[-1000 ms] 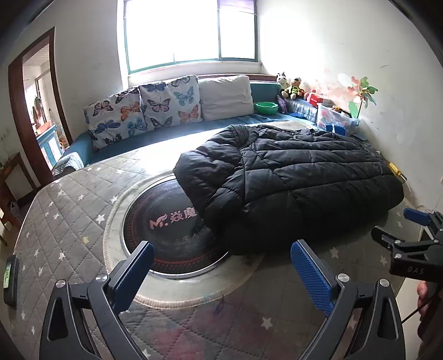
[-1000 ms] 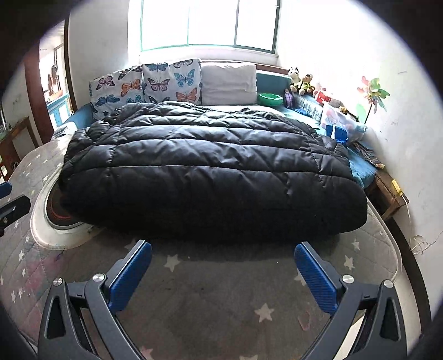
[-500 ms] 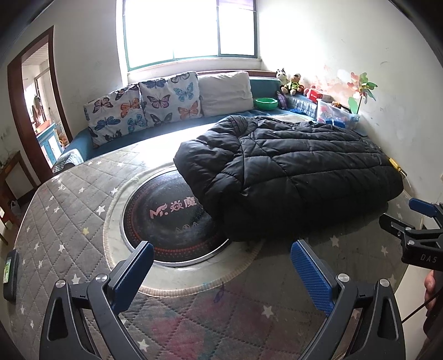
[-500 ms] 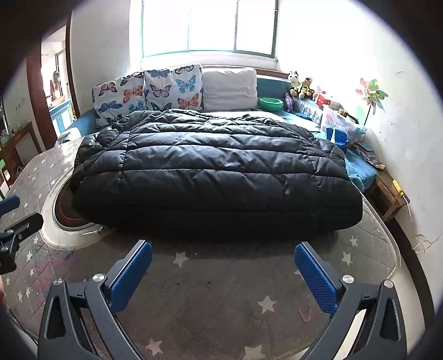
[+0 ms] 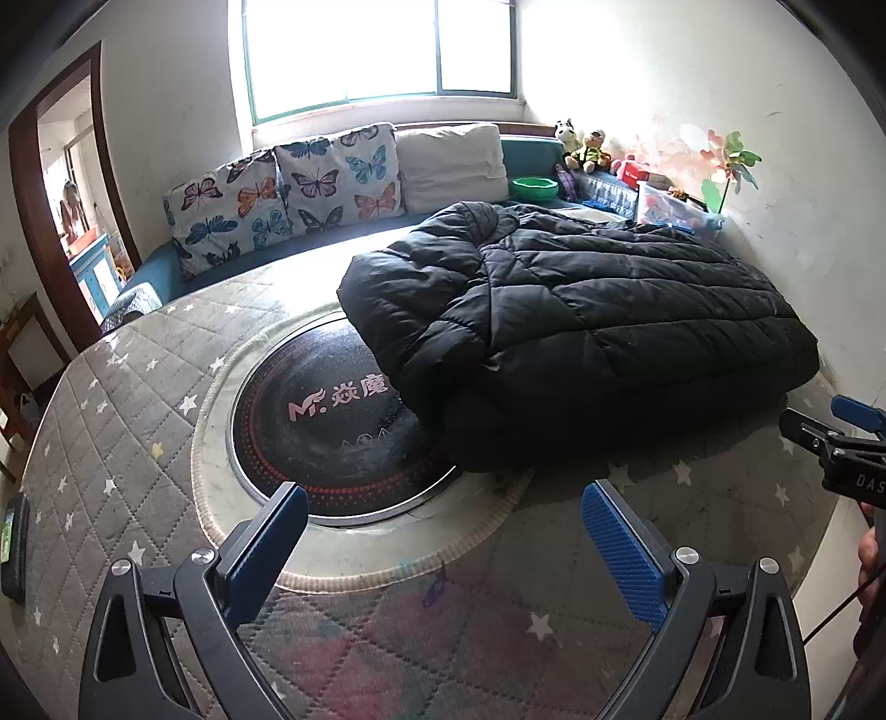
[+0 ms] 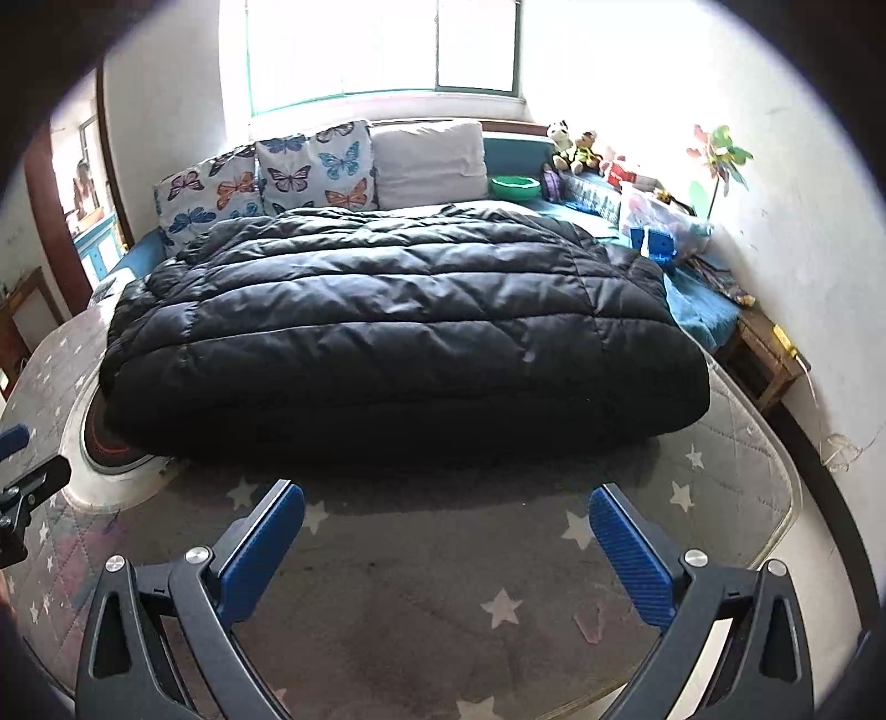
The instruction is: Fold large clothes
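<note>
Blue ribbed pads (image 5: 623, 559) tip the left gripper (image 5: 443, 548), fingers spread wide w/ nothing between them, hovering above the grey quilted star-print cover (image 5: 111, 443) near its front edge. Same for the right gripper (image 6: 446, 545): blue pads (image 6: 631, 556) set far apart, holding nothing, above the cover's front right part. In the left wrist view the right gripper's tip shows at the far right edge; in the right wrist view the left one's tip pokes in at the far left. Just past the left gripper sits a round black disc (image 5: 332, 421) w/ pink lettering & a red dotted ring, set in a pale ring in the cover. The black quilted puffer coat (image 6: 398, 321) lies folded in a thick, roughly rectangular bundle, flat on the cover, apart from both grippers; its left end overlaps the disc's right side, and the rest spreads across centre & right of the surface. Beyond it, a teal bench (image 5: 160, 266) w/ two butterfly cushions (image 5: 288, 188) & a plain white cushion (image 5: 451, 166) propped against the wall. To the right along the bench: green bowl (image 5: 532, 187), soft toys (image 5: 581, 147), clear storage box (image 5: 675, 213), paper pinwheel (image 5: 728, 166). Bright window (image 5: 382, 50) above; doorway w/ dark wood frame (image 5: 33, 210) at far left.
</note>
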Demonstrator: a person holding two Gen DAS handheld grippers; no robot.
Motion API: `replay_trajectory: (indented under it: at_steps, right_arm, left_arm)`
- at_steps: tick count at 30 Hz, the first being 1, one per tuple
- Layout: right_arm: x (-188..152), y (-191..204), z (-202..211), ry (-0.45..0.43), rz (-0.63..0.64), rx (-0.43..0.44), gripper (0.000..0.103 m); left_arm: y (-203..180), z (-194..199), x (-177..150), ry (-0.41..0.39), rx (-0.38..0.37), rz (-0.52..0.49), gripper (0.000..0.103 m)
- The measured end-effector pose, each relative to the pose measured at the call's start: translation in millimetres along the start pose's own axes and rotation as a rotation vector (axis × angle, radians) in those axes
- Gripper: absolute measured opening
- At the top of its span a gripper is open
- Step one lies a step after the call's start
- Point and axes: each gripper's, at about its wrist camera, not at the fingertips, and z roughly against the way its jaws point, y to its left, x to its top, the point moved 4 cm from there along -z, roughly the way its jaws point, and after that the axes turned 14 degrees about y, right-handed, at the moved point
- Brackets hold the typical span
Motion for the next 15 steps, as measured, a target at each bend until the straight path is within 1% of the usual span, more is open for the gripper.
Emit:
replay_trajectory:
  at_steps: [5, 12, 15]
  right_arm:
    - [3.9, -17.3, -8.4, 0.010, -0.042, -0.010, 0.103]
    - [3.1, -32.2, -14.7, 0.021, -0.073, 0.005, 0.103]
    - [2.3, -33.7, -12.6, 0.019, -0.083, 0.038, 0.103]
  left_arm:
    - [2.2, -7.7, 5.3, 0.018, -0.004, 0.020, 0.103]
    - [-5.1, -12.7, 9.3, 0.029, 0.006, 0.007, 0.103]
    - [-10.8, -12.5, 10.7, 0.025, 0.006, -0.001, 0.103]
